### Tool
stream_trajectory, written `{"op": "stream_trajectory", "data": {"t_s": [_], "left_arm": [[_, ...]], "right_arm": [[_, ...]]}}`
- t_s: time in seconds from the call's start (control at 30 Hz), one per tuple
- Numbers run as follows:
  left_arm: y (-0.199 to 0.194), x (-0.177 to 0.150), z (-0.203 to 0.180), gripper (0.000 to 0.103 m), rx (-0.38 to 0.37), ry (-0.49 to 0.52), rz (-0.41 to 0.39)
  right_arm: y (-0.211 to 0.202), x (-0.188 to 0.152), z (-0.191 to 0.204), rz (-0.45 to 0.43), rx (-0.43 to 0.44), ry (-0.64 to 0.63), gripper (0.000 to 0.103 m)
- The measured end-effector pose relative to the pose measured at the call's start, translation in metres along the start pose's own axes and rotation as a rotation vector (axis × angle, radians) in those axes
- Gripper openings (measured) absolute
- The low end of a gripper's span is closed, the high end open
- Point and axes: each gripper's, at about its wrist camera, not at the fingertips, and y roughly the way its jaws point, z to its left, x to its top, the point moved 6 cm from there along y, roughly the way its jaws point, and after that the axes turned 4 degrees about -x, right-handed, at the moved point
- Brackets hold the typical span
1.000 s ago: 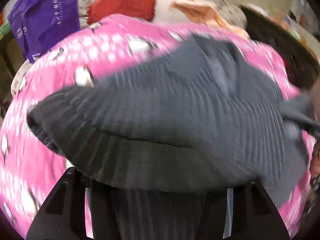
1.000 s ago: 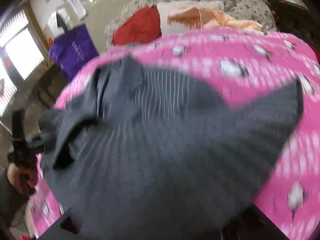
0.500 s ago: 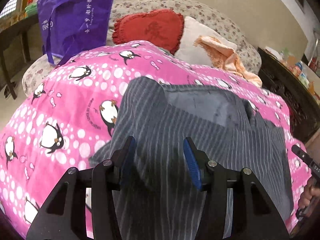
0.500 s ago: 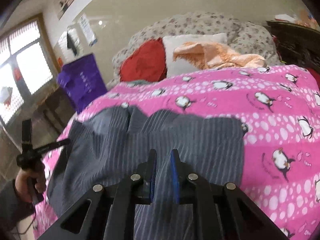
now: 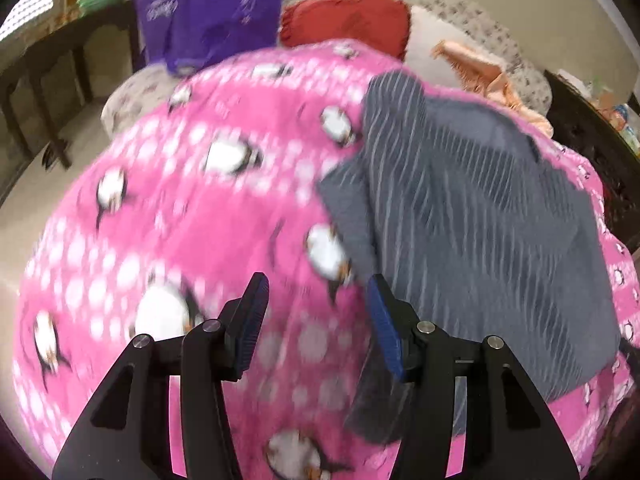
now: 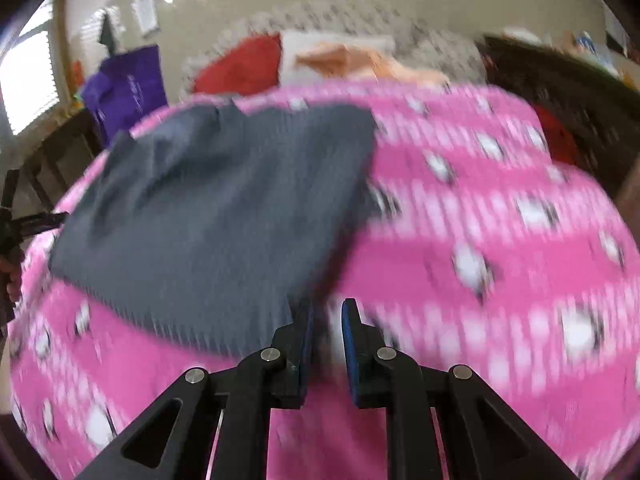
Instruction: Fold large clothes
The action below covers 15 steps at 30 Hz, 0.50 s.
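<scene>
Fingers first: the left gripper (image 5: 316, 316) has its blue pads standing well apart with nothing between them but pink blanket (image 5: 192, 216) underneath; its right-hand pad sits just at the near left edge of the grey striped garment (image 5: 472, 232) without pinching it; the right gripper (image 6: 326, 328) has its pads drawn close, a narrow gap left between them, and they hold nothing either, poised over the blanket just beside the garment's near right corner.

Between the two, the garment lies spread on the penguin-print blanket, roughly flat, with one layer already lying over another and a plain grey panel showing at the far end; in the right view its left side puckers into soft ridges.

It looks like a thin knit or woven top: light, limp, no stiffness at all, so it should drape and sag wherever it is lifted and drag a little on the fleecy blanket rather than slide; nothing fragile about it. I would take it by the two near corners or along the side edges, pinching both layers together, since a grip in the middle would only bunch it.

Further off stand a red cushion (image 5: 352, 20), a white pillow with a peach cloth (image 5: 492, 80) over it, and a purple bag (image 5: 208, 8).
</scene>
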Motion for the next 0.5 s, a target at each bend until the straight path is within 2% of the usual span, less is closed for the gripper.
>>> {"op": "stream_trajectory", "data": {"t_s": [0.1, 0.17, 0.23, 0.33, 0.43, 0.5], "left_arm": [[-0.006, -0.008, -0.01, 0.051, -0.015, -0.002, -0.026], [-0.019, -0.003, -0.024, 0.051, -0.031, 0.016, -0.095], [-0.027, 0.005, -0.045, 0.051, -0.096, 0.04, -0.143], [-0.019, 0.025, -0.079, 0.051, -0.124, 0.098, -0.153], [0.001, 0.049, -0.098, 0.051, -0.11, 0.132, -0.138], [0.027, 0.065, -0.105, 0.051, -0.064, 0.154, -0.097]], "right_arm": [[-0.01, -0.017, 0.0, 0.001, -0.003, 0.01, 0.013], [-0.02, -0.01, 0.003, -0.036, 0.013, 0.022, 0.013], [-0.026, 0.005, 0.01, -0.073, 0.03, 0.025, 0.013], [-0.021, 0.051, 0.034, -0.124, 0.086, 0.022, 0.013], [0.004, 0.096, 0.069, -0.125, 0.169, 0.007, 0.013], [0.027, 0.118, 0.093, -0.105, 0.224, 0.0, 0.013]]}}
